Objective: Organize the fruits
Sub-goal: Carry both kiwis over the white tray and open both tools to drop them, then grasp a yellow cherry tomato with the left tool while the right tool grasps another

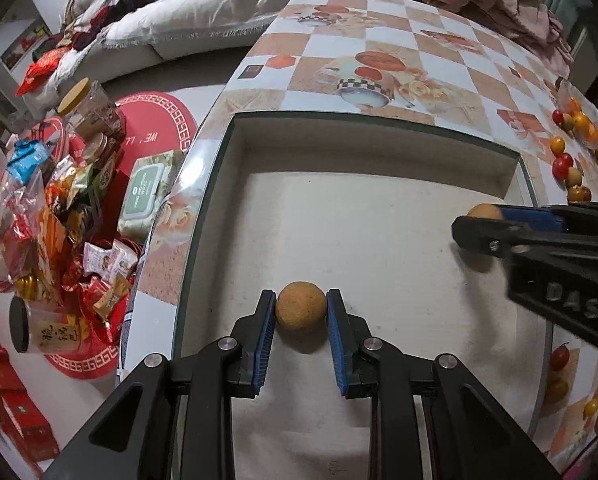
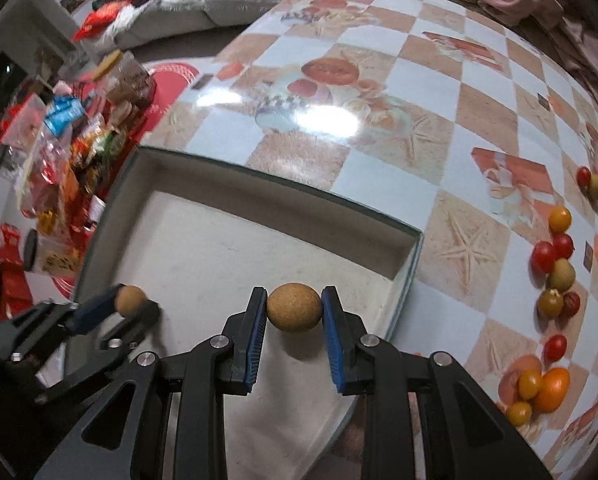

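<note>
Clearly early on, each gripper had its blue pads closed on one brown round fruit, left gripper and right gripper over the bare box, while the scattered small fruits lay unsorted right of the fingers

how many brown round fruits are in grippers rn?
2. One brown fruit is clamped in the left gripper over the tray; the other brown fruit is clamped in the right gripper, near the tray's right wall. More may sit among the loose fruit on the table.
</note>
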